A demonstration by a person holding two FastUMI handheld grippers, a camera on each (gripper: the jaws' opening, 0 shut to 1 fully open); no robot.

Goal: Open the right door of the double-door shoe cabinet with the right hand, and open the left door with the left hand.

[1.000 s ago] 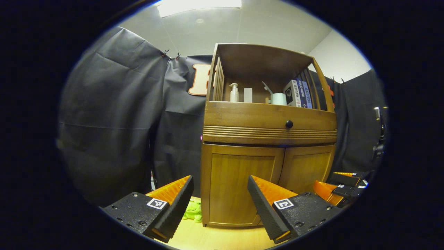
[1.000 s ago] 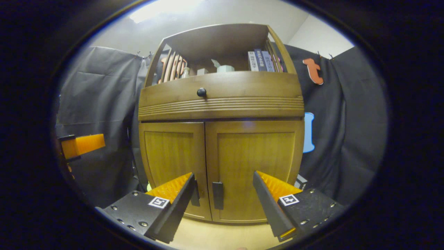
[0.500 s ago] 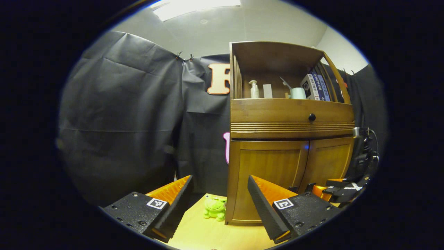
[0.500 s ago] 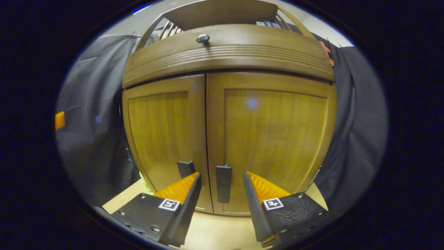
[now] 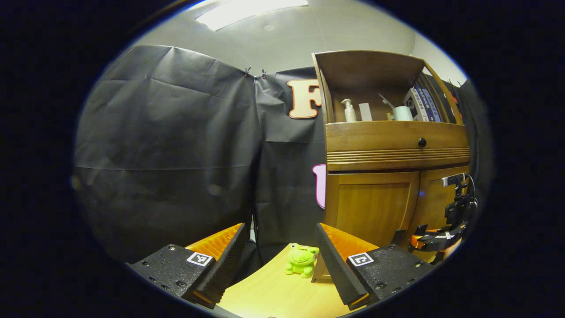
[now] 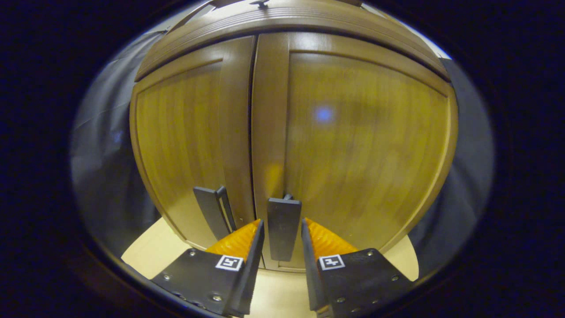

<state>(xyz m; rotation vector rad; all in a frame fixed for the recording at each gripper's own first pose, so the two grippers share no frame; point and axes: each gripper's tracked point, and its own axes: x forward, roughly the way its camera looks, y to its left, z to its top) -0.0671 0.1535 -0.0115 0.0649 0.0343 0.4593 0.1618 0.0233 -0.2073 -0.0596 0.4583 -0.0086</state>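
With its fingers narrowed around, not yet pressing, the right door's handle (image 6: 284, 227) at lower centre, the right hand-held gripper (image 6: 282, 232) faces a rigid hinged panel; the left hand-held gripper (image 5: 278, 247) hangs wide.

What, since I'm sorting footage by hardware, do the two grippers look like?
The left gripper and the right gripper match. Each has two wedge-shaped fingers with ribbed inner faces that taper to a narrow tip. Each finger sits on a flat, rough-textured block fixed with small screws, and each block carries a square black-and-white marker.
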